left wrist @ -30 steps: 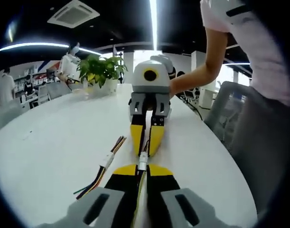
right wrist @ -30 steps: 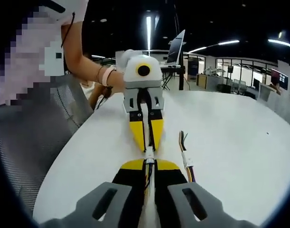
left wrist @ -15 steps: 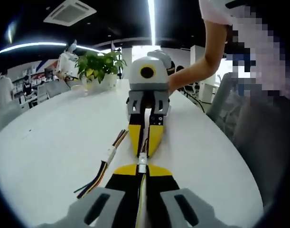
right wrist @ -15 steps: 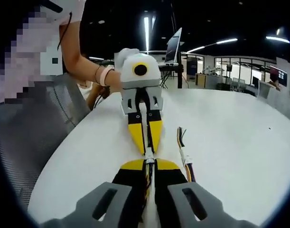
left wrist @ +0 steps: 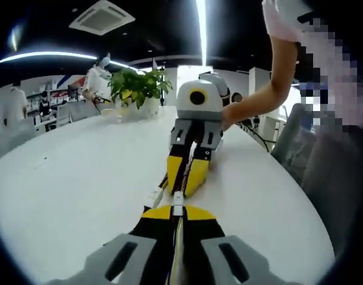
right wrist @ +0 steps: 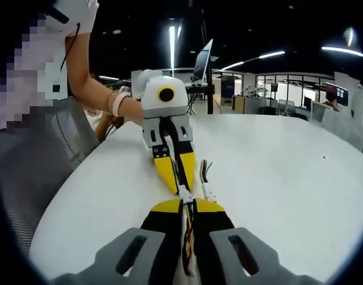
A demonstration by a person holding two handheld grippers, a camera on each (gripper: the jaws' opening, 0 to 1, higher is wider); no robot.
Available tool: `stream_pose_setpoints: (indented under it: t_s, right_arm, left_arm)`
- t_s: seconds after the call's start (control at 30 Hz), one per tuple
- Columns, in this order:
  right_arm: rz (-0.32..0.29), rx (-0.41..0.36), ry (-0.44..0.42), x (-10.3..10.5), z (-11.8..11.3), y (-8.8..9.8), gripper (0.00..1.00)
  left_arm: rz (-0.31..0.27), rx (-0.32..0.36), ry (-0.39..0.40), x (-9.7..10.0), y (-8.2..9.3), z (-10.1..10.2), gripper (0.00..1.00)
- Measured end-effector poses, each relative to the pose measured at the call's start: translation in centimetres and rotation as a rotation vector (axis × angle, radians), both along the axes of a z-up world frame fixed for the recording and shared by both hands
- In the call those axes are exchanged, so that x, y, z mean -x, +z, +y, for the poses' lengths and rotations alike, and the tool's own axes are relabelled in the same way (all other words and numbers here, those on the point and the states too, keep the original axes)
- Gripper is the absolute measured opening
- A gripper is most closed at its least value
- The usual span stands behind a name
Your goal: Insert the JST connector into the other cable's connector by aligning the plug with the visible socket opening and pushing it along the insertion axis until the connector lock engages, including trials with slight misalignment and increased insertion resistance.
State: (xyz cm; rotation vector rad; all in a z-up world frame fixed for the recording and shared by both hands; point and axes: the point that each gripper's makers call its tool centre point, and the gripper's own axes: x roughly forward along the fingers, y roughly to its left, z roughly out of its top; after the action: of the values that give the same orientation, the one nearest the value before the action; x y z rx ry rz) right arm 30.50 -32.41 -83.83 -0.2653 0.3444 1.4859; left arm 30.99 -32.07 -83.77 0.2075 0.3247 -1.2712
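The left gripper (left wrist: 177, 209) has its yellow-tipped jaws pressed close on a small white JST connector (left wrist: 177, 205), whose wires run back between the jaws toward the camera; the connector stands out just past the jaw tips. Facing it, tip to tip, the right gripper (left wrist: 185, 191) comes in from the far side, its jaws narrowed on the other cable's connector (right wrist: 184, 195) with coloured wires trailing back between them; in the right gripper view that white piece sits at the jaw tips, and the left gripper's yellow jaws meet it from above. The two white connectors touch end to end between the two pairs of tips (whether the lock has caught, I cannot tell; the joint is too small to read).

Both grippers hang low over a white table (left wrist: 68, 178); a spare cable (right wrist: 205, 181) with a white connector and coloured wires lies on the table just beside the meeting jaws, not between them. A person's hand (left wrist: 229, 116) holds the right gripper's body; in the right gripper view another hand (right wrist: 131, 110), with a band at the wrist, holds the left gripper. A potted plant (left wrist: 136, 89) stands at the far end of the table; a mesh chair (right wrist: 38, 172) sits beside the table edge.
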Motion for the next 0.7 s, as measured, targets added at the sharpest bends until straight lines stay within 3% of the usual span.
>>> stream_pose_setpoints:
  t_s: [0.43, 0.53, 0.7]
  right_arm:
    - [0.007, 0.003, -0.027, 0.31, -0.21, -0.37, 0.02]
    - [-0.049, 0.011, -0.006, 0.48, -0.27, -0.32, 0.02]
    - [-0.051, 0.019, 0.001, 0.53, -0.21, -0.36, 0.03]
  left_arm:
    - [-0.016, -0.015, -0.022, 0.15, -0.33, -0.12, 0.00]
    - [-0.022, -0.019, -0.028, 0.34, -0.28, -0.39, 0.00]
    - [-0.046, -0.038, -0.040, 0.49, -0.23, -0.55, 0.00]
